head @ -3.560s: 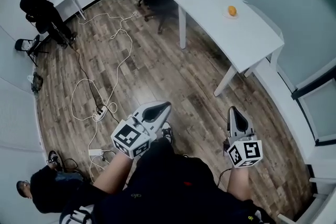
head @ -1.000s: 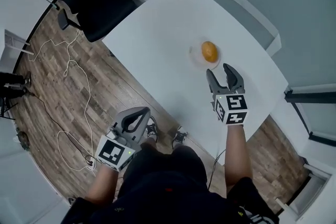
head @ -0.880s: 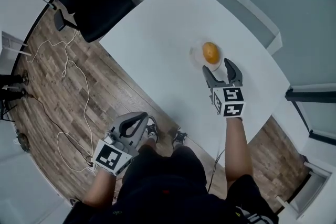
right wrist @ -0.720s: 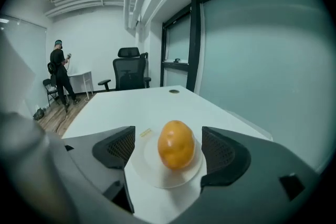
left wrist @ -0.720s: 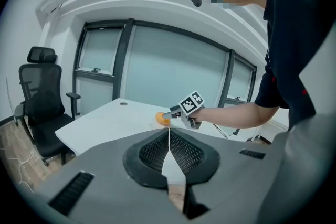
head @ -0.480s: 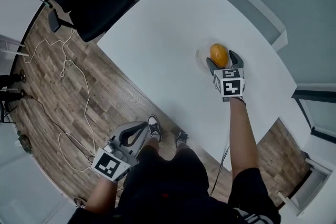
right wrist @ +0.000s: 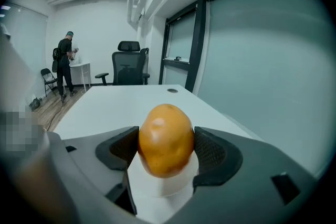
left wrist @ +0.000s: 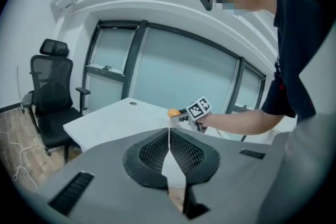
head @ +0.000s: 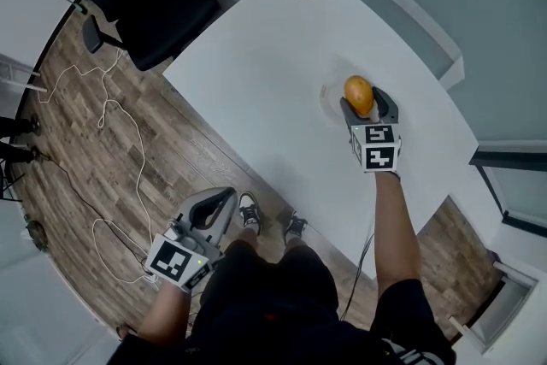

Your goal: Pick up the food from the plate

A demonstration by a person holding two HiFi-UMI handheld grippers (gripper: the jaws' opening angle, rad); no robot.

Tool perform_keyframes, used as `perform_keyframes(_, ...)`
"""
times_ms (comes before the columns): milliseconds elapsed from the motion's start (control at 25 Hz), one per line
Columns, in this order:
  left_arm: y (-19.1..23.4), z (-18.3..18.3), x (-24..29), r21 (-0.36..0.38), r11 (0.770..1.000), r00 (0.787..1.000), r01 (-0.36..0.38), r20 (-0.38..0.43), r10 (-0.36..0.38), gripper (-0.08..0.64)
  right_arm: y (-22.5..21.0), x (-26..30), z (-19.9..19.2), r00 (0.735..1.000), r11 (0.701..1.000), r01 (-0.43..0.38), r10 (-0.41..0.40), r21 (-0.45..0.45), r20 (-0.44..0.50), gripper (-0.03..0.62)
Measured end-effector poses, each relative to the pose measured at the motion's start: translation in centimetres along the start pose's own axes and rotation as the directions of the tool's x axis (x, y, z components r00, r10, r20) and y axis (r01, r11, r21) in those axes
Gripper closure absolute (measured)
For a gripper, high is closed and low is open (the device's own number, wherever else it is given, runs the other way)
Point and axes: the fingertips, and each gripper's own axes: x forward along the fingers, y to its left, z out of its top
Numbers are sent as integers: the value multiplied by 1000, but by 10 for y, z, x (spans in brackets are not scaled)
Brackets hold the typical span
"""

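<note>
Black office chair (head: 141, 4) beside white table (head: 256, 73).

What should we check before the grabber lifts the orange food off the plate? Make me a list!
1. orange food between the right gripper's closing jaws: ok.
2. Pads touching both its sides: ok.
3. Grip firm enough to lift: cannot tell.
4. Food raised off the plate: not ok, it sits there.
5. left gripper shut, empty, away from the table: ok.
</note>
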Motion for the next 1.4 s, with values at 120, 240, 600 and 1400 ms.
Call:
perform_keyframes(120, 10, 8, -7, -7, 998, 998, -65, 9, 66, 534, 11, -38, 26, 997, 999, -14, 11, 34, 80, 245)
perform_keyframes(240, -1, 27, -12, 20, 998, 997, -55, 54, 53, 534, 19, -89, 52, 987, 997, -36, 25, 66, 160, 245)
perform_keyframes(600, -50, 116, -41, 150, 989, 970, -12, 242, -25, 534, 30, -246, 122, 936, 995, 2, -37, 102, 349, 246)
perform_keyframes(1400, -119, 186, -65, 353, 931, 918, 96, 330, -219, 534, 73, -392, 169, 842, 993, 33, -91, 116, 532, 245)
